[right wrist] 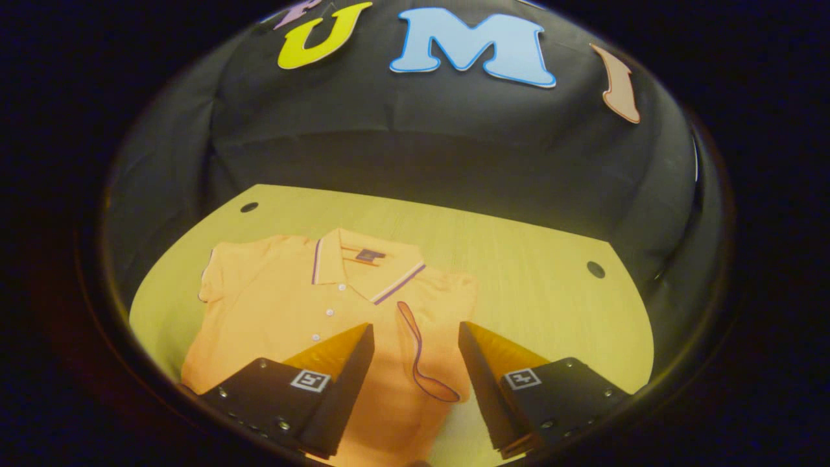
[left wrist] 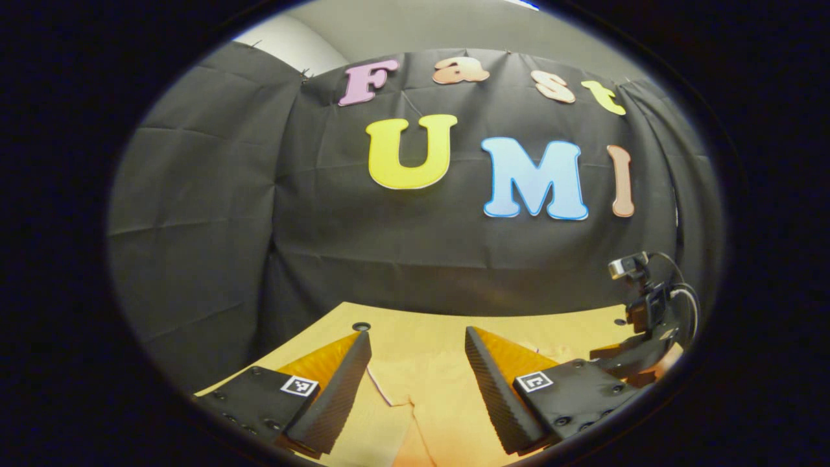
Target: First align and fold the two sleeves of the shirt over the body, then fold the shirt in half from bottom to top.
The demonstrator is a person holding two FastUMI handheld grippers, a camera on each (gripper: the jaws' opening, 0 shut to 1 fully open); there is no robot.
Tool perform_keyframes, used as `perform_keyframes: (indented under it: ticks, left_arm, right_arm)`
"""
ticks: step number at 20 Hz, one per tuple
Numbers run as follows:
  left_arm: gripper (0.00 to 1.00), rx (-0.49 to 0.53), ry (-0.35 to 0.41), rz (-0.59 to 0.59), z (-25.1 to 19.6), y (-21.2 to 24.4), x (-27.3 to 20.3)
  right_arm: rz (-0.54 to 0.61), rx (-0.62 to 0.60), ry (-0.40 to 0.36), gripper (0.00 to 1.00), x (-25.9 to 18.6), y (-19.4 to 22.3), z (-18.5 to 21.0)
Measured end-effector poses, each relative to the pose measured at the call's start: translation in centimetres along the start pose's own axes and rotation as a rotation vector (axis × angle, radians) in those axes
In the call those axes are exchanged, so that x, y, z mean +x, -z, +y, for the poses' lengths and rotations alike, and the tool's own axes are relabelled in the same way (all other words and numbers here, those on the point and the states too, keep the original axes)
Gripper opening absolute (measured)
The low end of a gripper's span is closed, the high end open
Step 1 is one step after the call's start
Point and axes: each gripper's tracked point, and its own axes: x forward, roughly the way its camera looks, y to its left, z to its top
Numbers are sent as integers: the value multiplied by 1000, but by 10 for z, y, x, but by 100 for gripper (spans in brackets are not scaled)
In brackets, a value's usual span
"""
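The orange short-sleeved polo shirt (right wrist: 285, 305) with a purple-striped collar lies flat, front up, on the pale wooden table (right wrist: 545, 292), collar toward the booth wall and hem toward the grippers. Its long axis runs away from both cameras.

Relative to the collar (right wrist: 363, 263): in the right gripper view, one sleeve (right wrist: 211, 272) is spread outward on the left side; the other sleeve (right wrist: 425, 350) lies folded over the body, its purple-trimmed cuff on the chest.

The right gripper (right wrist: 415, 337) has its fingers spread and hovers above the folded sleeve. The left gripper (left wrist: 418, 344), fingers likewise spread, holds nothing and hangs low over shirt fabric.

By judgement, the left gripper is nearer the spread sleeve.

The hem is cut off below both views. The fold's alignment is hard to confirm.
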Motion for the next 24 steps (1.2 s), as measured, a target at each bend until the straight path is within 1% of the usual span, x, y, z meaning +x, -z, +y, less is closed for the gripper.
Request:
perform_keyframes:
  ticks: [1,3,4,5,6,10,11,14,16,17,19,20,21,22,24]
  left_arm:
    - [97,10,13,2,2,4,7]
    - [97,22,40,7,7,11,19]
    - [97,21,52,14,11,16,26]
    - [93,16,63,24,14,21,35]
    - [97,13,72,38,17,28,43]
    - [97,-18,97,107,30,59,75]
    - [93,-25,95,121,36,66,84]
    - [97,-24,65,173,53,94,106]
    - [97,-38,50,211,62,112,119]
    - [95,-44,42,231,66,121,125]
    - [95,-55,35,262,72,138,138]
    - [97,-51,30,275,75,146,145]
    - [97,-46,27,290,78,155,154]
    - [94,-43,18,308,79,166,160]
    - [97,-56,4,343,85,185,174]
  right_arm:
    - [-20,1,14,86,-8,-4,2]
    - [-59,10,34,94,-28,-17,8]
    - [-81,19,38,95,-39,-24,12]
    - [-102,27,43,95,-49,-28,16]
    - [-122,33,53,95,-61,-35,19]
    - [-187,63,99,95,-102,-51,29]
    - [-198,82,104,95,-112,-53,34]
    - [-220,122,126,95,-140,-58,41]
    - [-228,133,148,95,-156,-57,44]
    - [-232,139,153,95,-163,-57,47]
    - [-237,152,164,95,-177,-54,52]
    - [-239,162,169,95,-184,-54,53]
    - [-237,173,172,95,-189,-51,55]
    - [-233,180,177,95,-194,-48,56]
    - [-217,183,193,95,-203,-39,55]
